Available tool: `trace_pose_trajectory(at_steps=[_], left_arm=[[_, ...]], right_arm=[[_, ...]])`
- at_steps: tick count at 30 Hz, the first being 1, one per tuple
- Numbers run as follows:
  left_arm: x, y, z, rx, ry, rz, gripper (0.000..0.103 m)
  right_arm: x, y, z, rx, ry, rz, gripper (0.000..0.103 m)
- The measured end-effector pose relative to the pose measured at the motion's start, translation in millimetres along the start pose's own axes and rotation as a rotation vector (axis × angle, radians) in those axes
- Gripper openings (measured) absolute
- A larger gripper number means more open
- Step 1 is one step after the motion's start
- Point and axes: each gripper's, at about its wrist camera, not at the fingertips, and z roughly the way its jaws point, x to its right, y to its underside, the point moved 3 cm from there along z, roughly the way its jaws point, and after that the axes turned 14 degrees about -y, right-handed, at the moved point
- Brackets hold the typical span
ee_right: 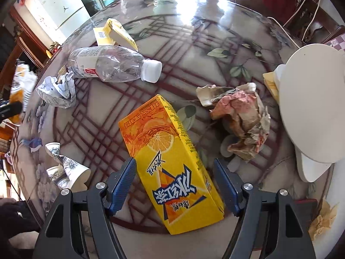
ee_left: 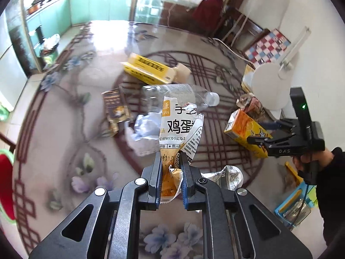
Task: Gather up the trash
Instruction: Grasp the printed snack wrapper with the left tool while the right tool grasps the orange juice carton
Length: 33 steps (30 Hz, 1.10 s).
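Cluttered round table [ee_right: 215,32]; bare far edge beyond juice carton [ee_right: 172,161], bottle [ee_right: 116,63].

Round table [ee_right: 215,21], glossy top, floral and red lattice print. Lying on it: yellow juice carton [ee_right: 172,161], clear plastic bottle [ee_right: 116,64], crumpled white paper [ee_right: 56,90], crushed paper cups [ee_right: 64,170], crumpled brown wrapper [ee_right: 241,116], yellow box [ee_right: 116,32], white lamp base [ee_right: 312,116].
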Motion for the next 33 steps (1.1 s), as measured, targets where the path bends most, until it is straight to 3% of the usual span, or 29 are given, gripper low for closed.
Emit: trace_pose_trajectory(at_steps=[9,21,24,26,33], left_arm=[[-27,10,-17,0.031,-0.024,-0.044,0.014],[-45,16,-31,0.079,-0.069,-0.065,0.015],[-47,17,-35,0.091,-0.081,-0.062,0.015],[-47,17,-39,0.099,-0.089,-0.058,0.015],[-54,18,-47,0.124,-0.107,-0.061,0.015]], right_arm=[[-3,5,13,-0.031,0.061,0.021,0.073],[-8,19,18,-0.004,0.137,0.069,0.073],[-9,22,16,0.024,0.148,0.1,0.072],[-9,26,11,0.05,0.144,0.136,0.062],[-37,30,-36,0.251,0.086,0.216,0.061]])
